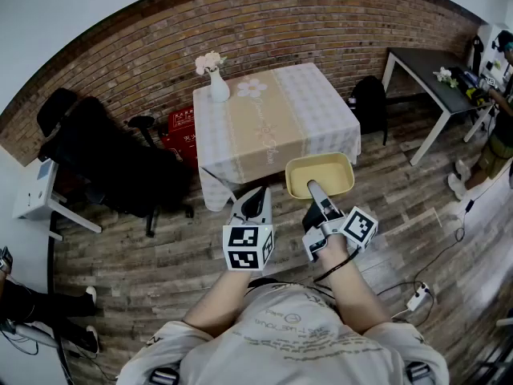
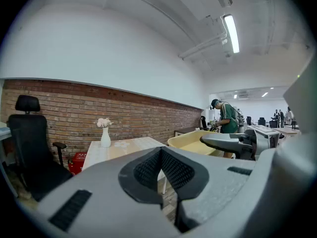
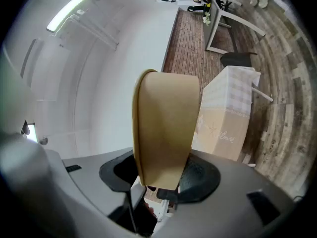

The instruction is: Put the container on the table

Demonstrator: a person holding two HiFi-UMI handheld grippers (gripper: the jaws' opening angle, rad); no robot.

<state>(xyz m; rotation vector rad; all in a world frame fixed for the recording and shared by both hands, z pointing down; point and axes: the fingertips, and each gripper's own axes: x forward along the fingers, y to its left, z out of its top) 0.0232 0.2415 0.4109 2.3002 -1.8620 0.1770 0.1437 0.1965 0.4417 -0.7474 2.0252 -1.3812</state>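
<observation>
The yellow container hangs in the air by the near right corner of the desk. It doesn't appear to rest on the desk yet, and its long side runs across you. Your right tool is clamped on its near rim, so the container juts straight ahead from the jaws. The open desk top lies ahead and to your left. Your left tool has its jaws together with nothing between them, just beside the right one.

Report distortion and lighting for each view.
Head view: fisheye bends the brick wall into an arc, light even. Left gripper view: ceiling lamp glares white. Right gripper view: scene rolled sideways, container looms large at centre, corners black.
</observation>
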